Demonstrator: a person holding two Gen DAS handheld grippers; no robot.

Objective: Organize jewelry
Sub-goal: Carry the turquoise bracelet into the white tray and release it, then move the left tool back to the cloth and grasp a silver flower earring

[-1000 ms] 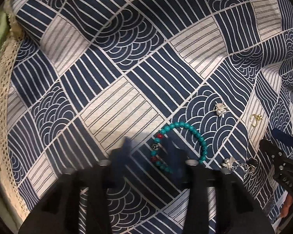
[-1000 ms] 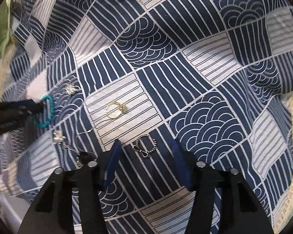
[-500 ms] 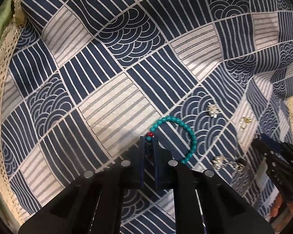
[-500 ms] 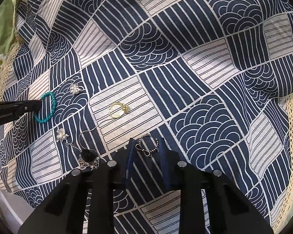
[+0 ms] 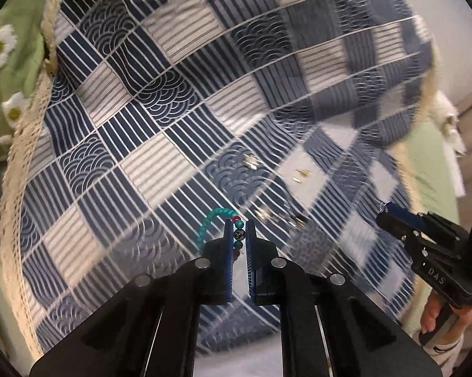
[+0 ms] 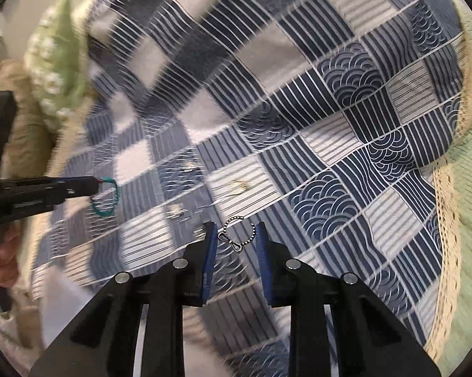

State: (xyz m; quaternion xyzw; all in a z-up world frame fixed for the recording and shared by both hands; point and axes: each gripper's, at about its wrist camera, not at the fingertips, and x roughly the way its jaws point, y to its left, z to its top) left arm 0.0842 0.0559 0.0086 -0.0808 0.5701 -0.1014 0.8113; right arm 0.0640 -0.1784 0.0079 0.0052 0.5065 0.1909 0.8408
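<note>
My left gripper [image 5: 238,223] is shut on a turquoise bead bracelet [image 5: 209,225] with red and black beads and holds it lifted above the blue patterned cloth [image 5: 160,94]; the bracelet hangs from its tips in the right wrist view [image 6: 105,195]. My right gripper [image 6: 236,231] is shut on a dark silver beaded ring with a bow [image 6: 237,235], held between the blue pads above the cloth. Small silver earrings [image 5: 251,161] and a gold ring [image 6: 239,186] lie blurred on the cloth below.
The cloth has a cream lace edge [image 5: 22,144] [image 6: 449,207] and lies on green daisy-print fabric [image 5: 3,62]. More small silver pieces [image 6: 179,212] lie on the cloth between the grippers. The right gripper shows in the left wrist view [image 5: 424,235].
Both grippers have risen away from the cloth, each carrying its piece: the left closed on the bracelet and lifted it, the right closed on the beaded ring and lifted it.
</note>
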